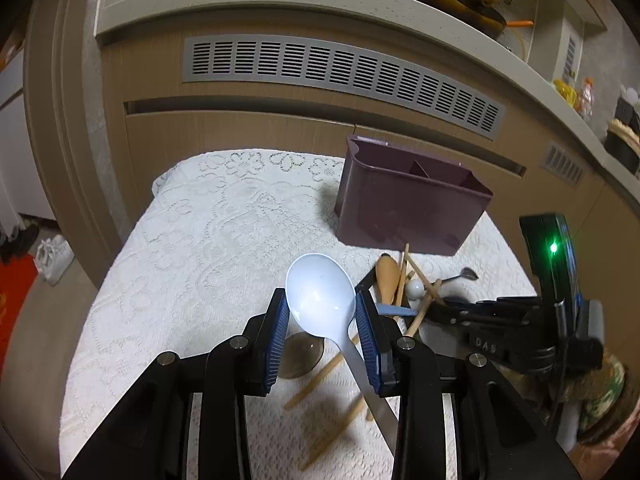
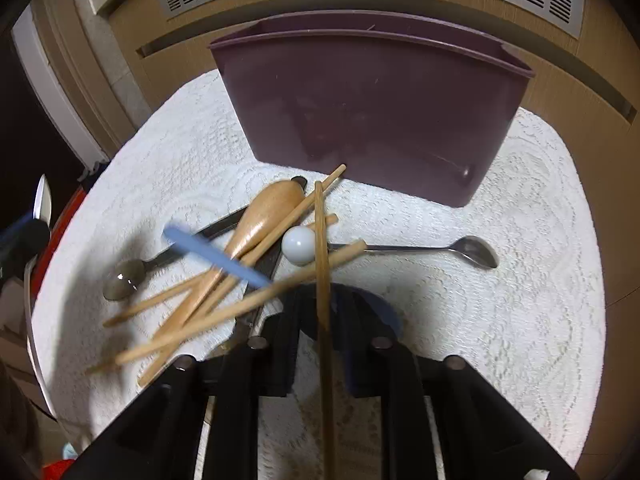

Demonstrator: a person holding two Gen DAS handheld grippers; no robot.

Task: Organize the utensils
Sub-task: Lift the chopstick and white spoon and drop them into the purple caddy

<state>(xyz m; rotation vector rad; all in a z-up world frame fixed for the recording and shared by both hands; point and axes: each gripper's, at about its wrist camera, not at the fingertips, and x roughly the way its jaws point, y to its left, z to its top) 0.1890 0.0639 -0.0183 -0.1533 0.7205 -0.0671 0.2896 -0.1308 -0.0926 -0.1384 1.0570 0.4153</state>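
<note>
My left gripper (image 1: 322, 312) is clamped on the white ladle (image 1: 320, 294), pads against the sides of its bowl, lifted above the white lace cloth (image 1: 192, 248). My right gripper (image 2: 320, 320) is closed tight on one wooden chopstick (image 2: 322, 264), over the utensil pile (image 2: 248, 248) just before the maroon caddy (image 2: 372, 108)

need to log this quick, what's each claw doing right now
left claw: closed on the white spoon
right claw: closed on a wooden chopstick
</note>
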